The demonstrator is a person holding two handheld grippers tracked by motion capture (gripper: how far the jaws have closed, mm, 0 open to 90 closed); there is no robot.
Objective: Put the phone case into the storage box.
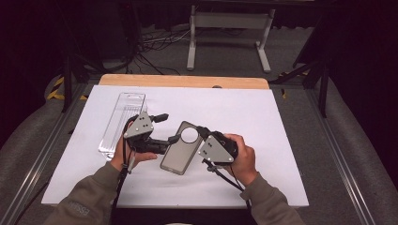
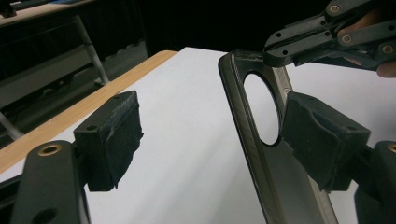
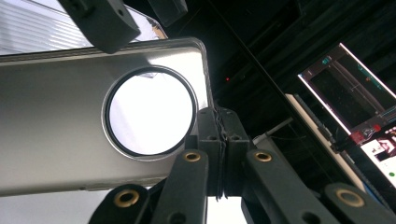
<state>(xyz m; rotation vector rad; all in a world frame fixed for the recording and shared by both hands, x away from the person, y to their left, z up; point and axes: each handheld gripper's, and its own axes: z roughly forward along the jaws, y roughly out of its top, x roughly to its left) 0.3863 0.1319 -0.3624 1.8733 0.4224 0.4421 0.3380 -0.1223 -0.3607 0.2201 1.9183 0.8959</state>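
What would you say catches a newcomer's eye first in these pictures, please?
Probably the translucent grey phone case with its big round camera hole, lifted at the middle of the white table. The right gripper is shut on the case's edge beside the hole, while the left gripper stands open with the case's other edge between its pads. A clear plastic package lies flat at the table's left.
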